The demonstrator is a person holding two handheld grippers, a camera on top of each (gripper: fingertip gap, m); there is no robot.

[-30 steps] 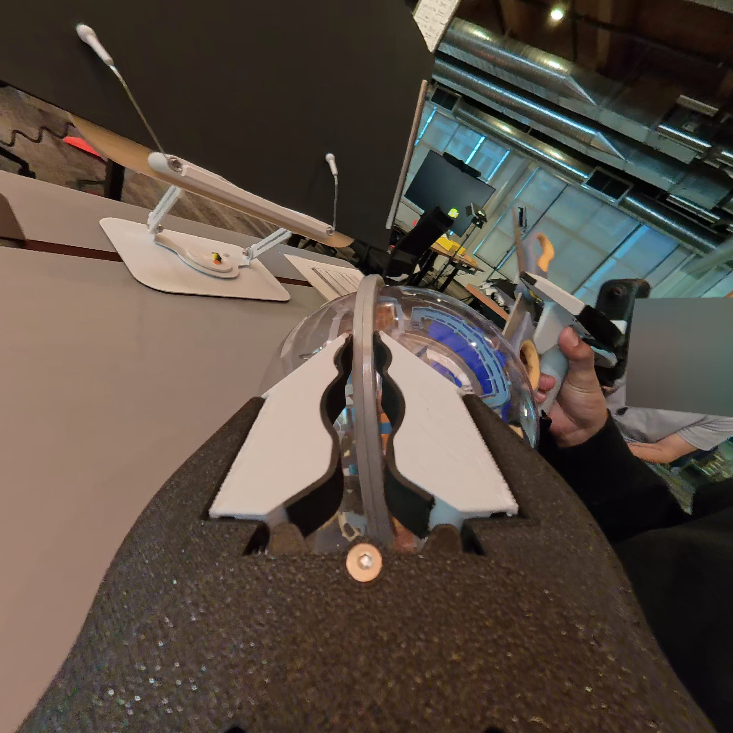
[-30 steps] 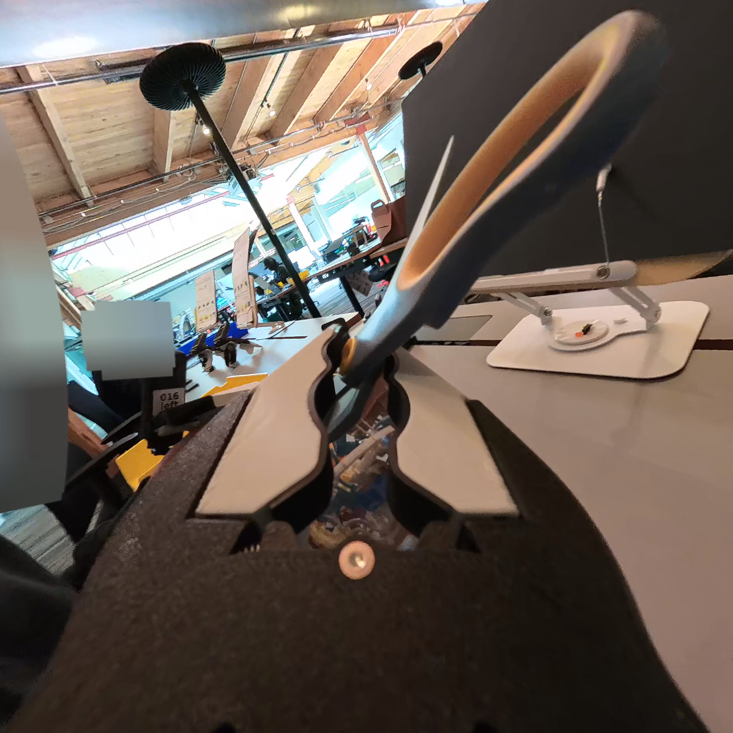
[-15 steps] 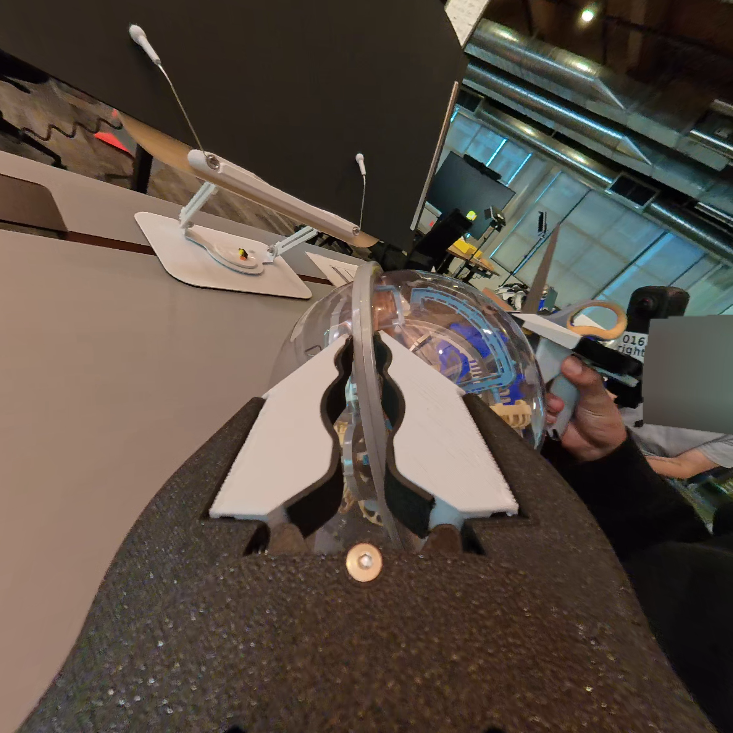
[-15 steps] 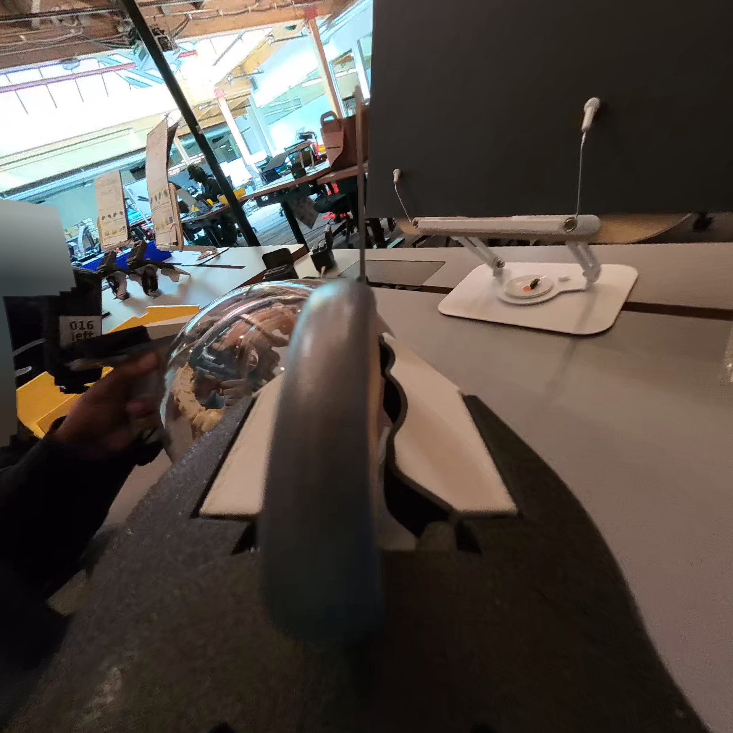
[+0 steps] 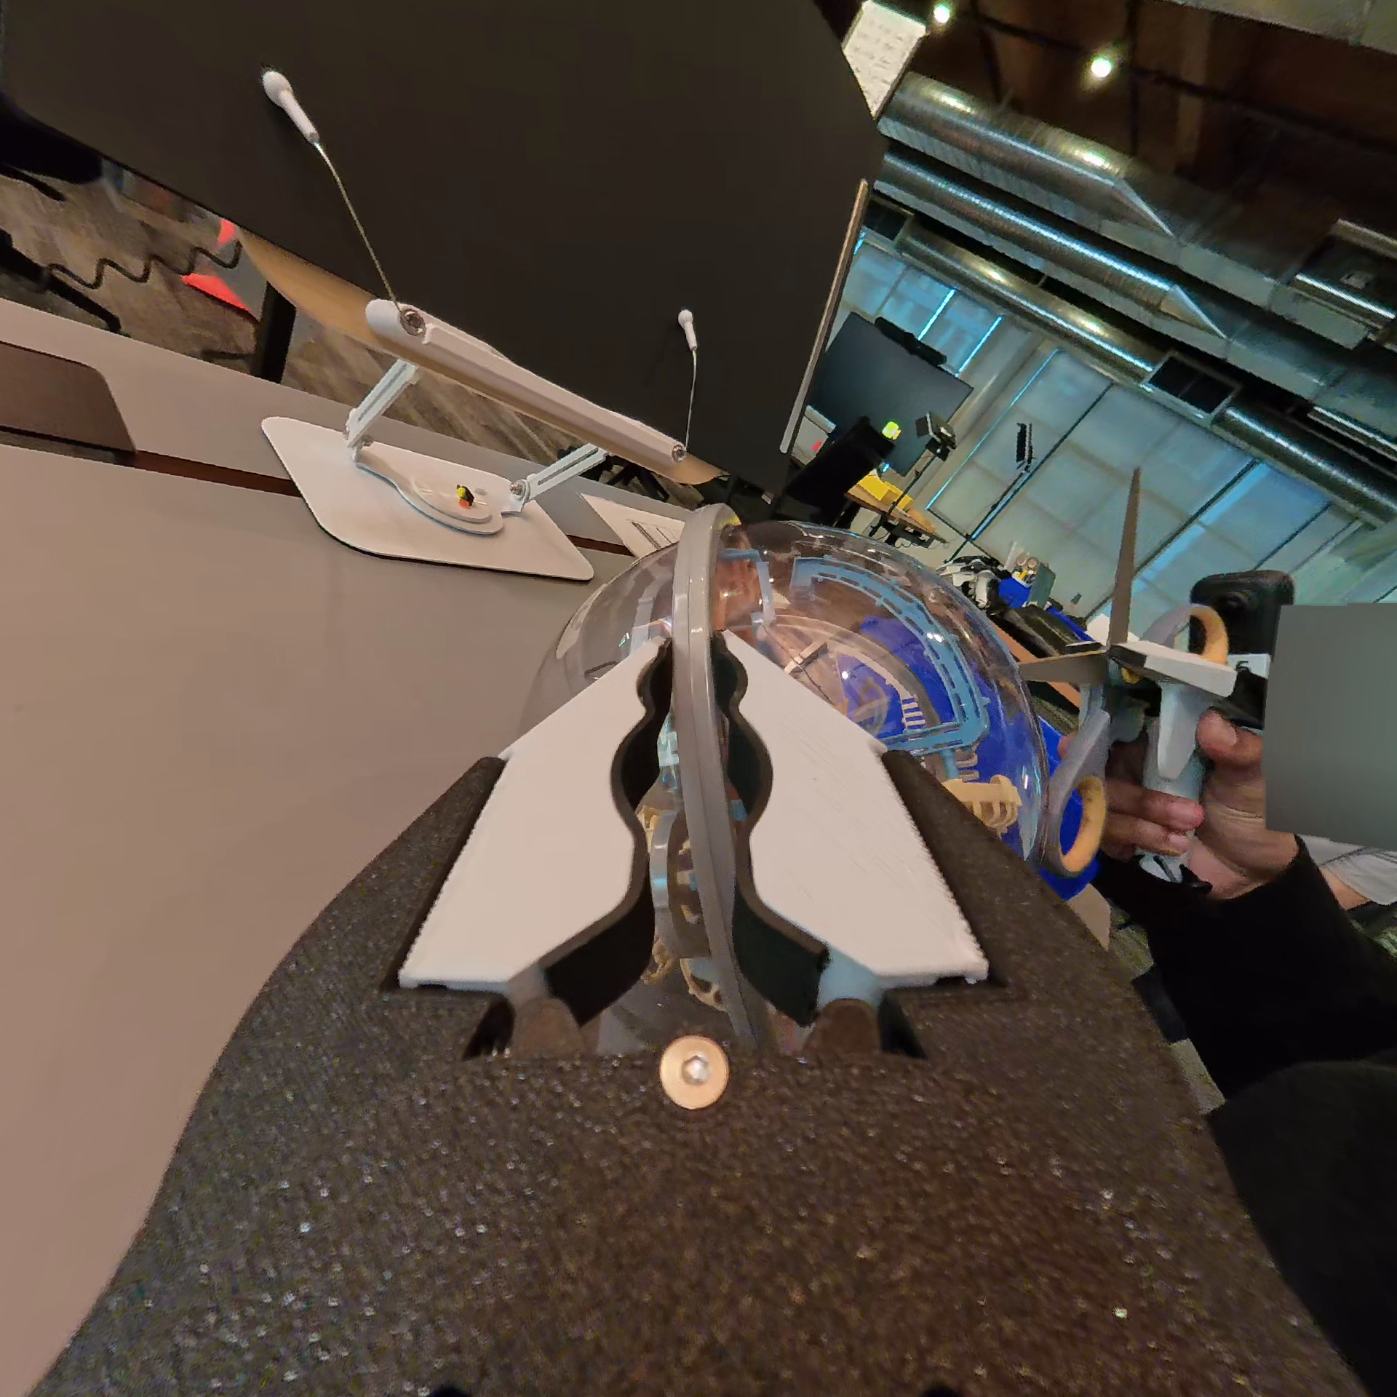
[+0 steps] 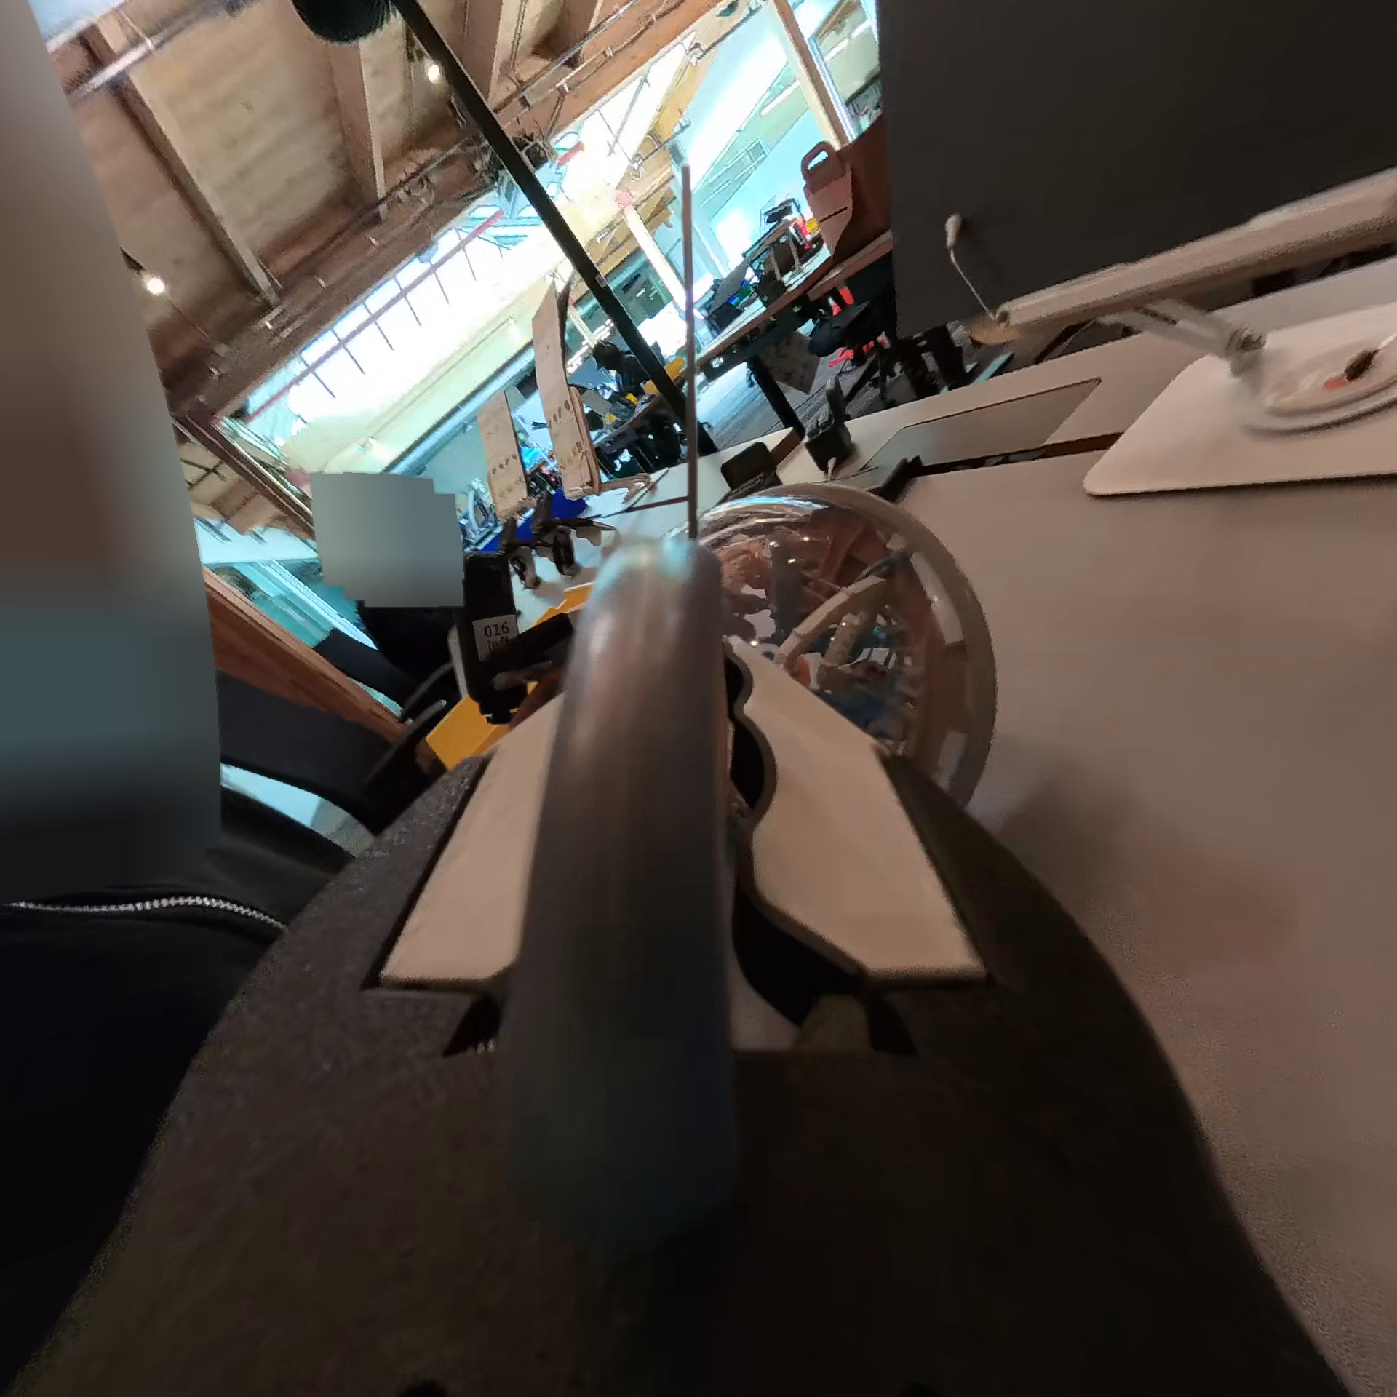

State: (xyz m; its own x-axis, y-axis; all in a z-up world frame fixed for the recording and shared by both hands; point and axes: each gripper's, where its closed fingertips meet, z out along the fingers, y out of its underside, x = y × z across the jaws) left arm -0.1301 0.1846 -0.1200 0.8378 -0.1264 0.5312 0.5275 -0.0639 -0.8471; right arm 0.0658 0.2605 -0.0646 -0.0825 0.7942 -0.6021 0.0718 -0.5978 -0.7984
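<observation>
My left gripper [image 5: 695, 650] is shut on the grey rim of a clear plastic sphere [image 5: 869, 680] with blue and tan tracks inside, held above the grey table [image 5: 189, 718]. My right gripper [image 6: 665, 680] is shut on grey scissors [image 6: 627, 907]. One handle lies along the fingers toward the camera and a thin blade [image 6: 688, 340] points straight up. The sphere also shows in the right wrist view [image 6: 869, 605], just beyond the right fingers. In the left wrist view the scissors [image 5: 1081, 779] are held to the right of the sphere, close beside it, by a person's hand [image 5: 1179, 816].
A white stand with a flat base and two thin rods [image 5: 423, 499] sits at the back of the table; it also shows in the right wrist view [image 6: 1247, 423]. A black panel [image 5: 529, 189] rises behind it. A paper sheet [image 5: 642, 529] lies near the sphere.
The right gripper has turned with the scissors: the handle loop no longer rises to the upper right, and the blade now points up. The sphere has come into the right view. The left gripper still holds the sphere.
</observation>
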